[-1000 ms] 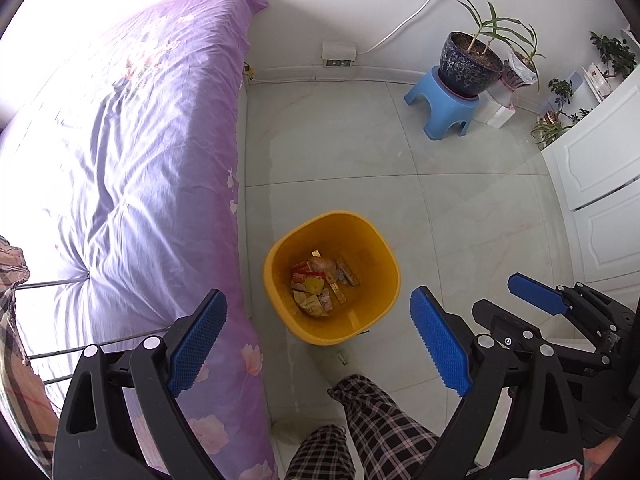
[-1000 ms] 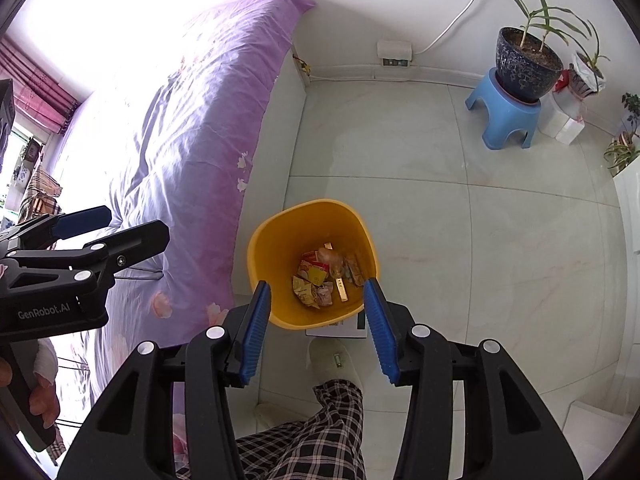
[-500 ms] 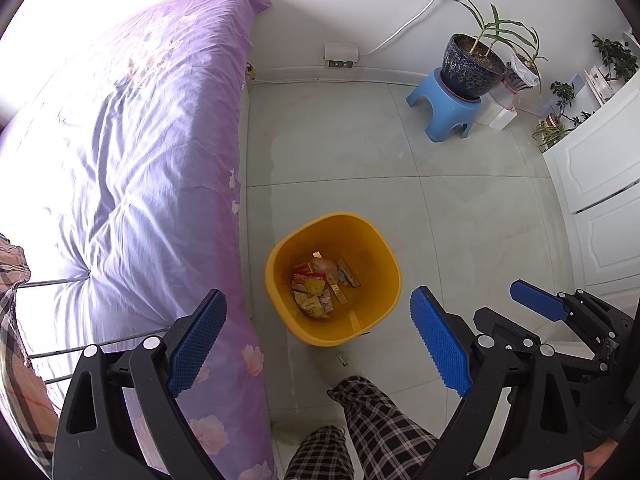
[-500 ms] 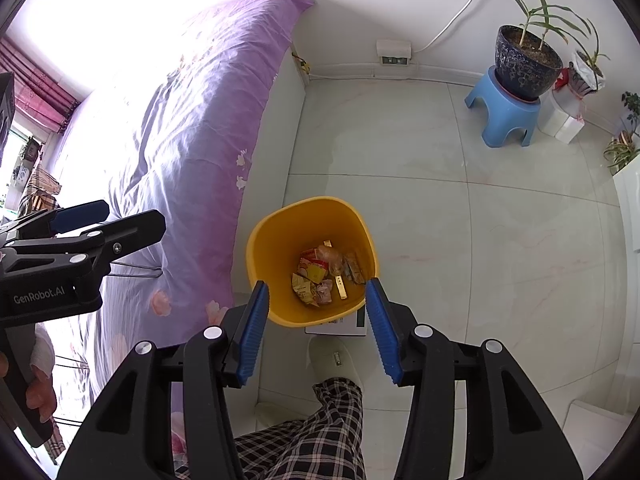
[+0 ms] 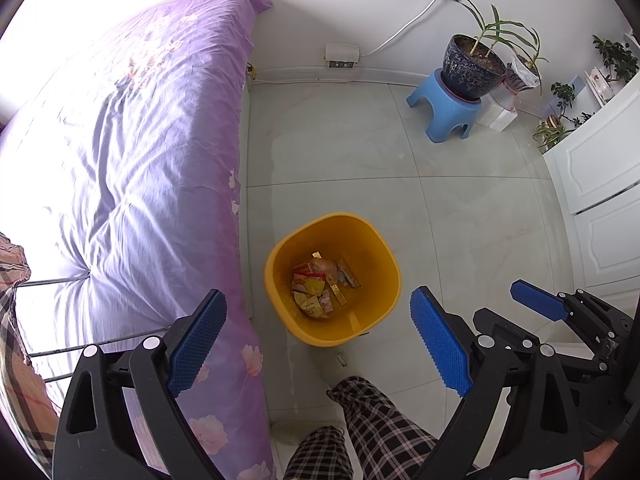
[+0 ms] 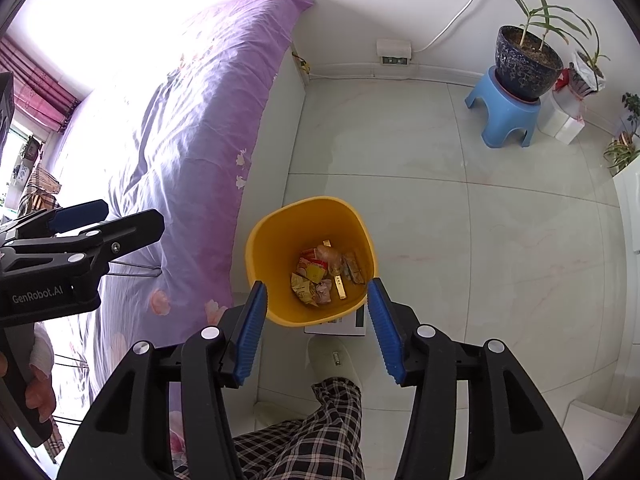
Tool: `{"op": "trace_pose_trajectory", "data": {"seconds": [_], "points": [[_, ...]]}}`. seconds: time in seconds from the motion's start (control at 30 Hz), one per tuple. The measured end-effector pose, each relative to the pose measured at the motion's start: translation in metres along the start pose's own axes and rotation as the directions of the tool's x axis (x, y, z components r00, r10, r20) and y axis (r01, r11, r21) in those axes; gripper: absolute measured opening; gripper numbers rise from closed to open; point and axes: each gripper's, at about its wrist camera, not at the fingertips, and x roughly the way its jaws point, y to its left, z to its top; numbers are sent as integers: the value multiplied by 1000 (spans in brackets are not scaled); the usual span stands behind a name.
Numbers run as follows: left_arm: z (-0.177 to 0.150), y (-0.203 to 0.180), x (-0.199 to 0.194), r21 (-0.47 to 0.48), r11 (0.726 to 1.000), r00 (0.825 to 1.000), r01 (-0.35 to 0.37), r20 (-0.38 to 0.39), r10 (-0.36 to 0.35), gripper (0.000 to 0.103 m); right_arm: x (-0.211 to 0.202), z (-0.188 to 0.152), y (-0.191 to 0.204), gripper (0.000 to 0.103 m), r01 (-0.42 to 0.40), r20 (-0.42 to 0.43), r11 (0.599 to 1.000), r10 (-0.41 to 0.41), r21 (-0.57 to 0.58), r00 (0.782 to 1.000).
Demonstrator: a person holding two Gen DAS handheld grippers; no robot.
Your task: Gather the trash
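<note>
A yellow trash bin (image 5: 384, 268) stands on the tiled floor beside the bed, with several crumpled wrappers (image 5: 320, 288) at its bottom. It also shows in the right wrist view (image 6: 276, 248), with the wrappers (image 6: 324, 276) inside. My left gripper (image 5: 318, 338) is open and empty, held high above the bin's near side. My right gripper (image 6: 318, 330) is open and empty above the bin's near rim. The right gripper also shows at the right edge of the left wrist view (image 5: 560, 312). The left gripper shows at the left edge of the right wrist view (image 6: 76, 236).
A bed with a purple floral cover (image 5: 132, 152) fills the left. A blue stool (image 5: 448, 112) with a potted plant (image 5: 476, 64) stands by the far wall. White cabinet doors (image 5: 600, 200) are on the right. The person's checked trouser leg (image 5: 372, 420) and slipper are below. A flat white scale (image 6: 352, 322) lies by the bin.
Both grippers have stayed open over the bin. The views have drifted only slightly; the bin sits a touch lower and nearer the right gripper's fingers.
</note>
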Motion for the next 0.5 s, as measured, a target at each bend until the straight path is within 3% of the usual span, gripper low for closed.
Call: {"op": "trace_pose_trajectory", "data": {"seconds": [0.5], "points": [[3, 0, -2, -10, 1000, 1000, -2, 5, 2, 93, -1, -2, -2, 55, 0, 0, 1000, 0, -4, 1000]]}}
